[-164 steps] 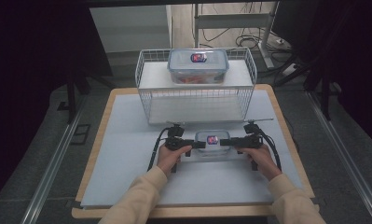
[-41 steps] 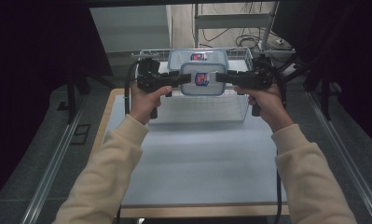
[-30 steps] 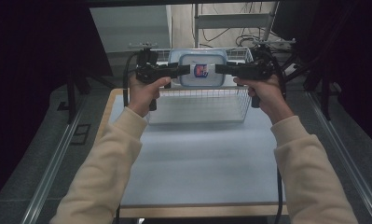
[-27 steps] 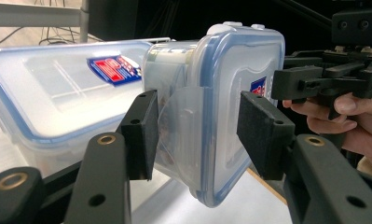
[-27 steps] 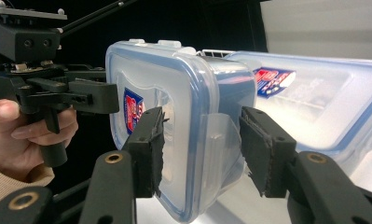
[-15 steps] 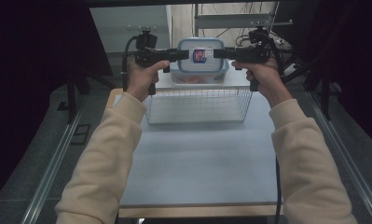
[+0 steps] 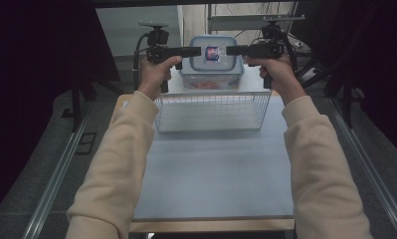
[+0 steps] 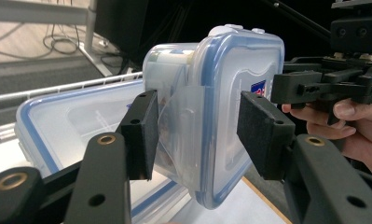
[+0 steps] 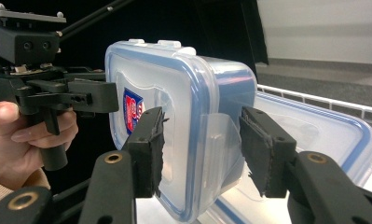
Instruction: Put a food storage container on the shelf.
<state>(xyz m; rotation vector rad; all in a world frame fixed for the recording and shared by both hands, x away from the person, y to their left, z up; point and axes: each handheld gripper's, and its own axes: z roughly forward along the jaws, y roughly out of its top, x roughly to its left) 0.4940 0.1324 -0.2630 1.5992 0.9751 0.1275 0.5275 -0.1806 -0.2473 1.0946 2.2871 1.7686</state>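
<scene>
Above wire basket [image 7: 211, 109], small lidded box [image 7: 212, 54] betw. L gripper [image 7: 195, 51] & R gripper [image 7: 232, 50], both fingers clenched on it.

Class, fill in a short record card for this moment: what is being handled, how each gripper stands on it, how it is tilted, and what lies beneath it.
Thing handled: small lidded container, clear with a blue-rimmed lid
Left gripper: jaws on the container's end, over its side latch
Right gripper: jaws on the opposite end, over the other latch
Tilt: held in the air, lid face turned toward the person
Beneath: larger lidded container resting on the wire basket
Support: table with a pale mat
</scene>
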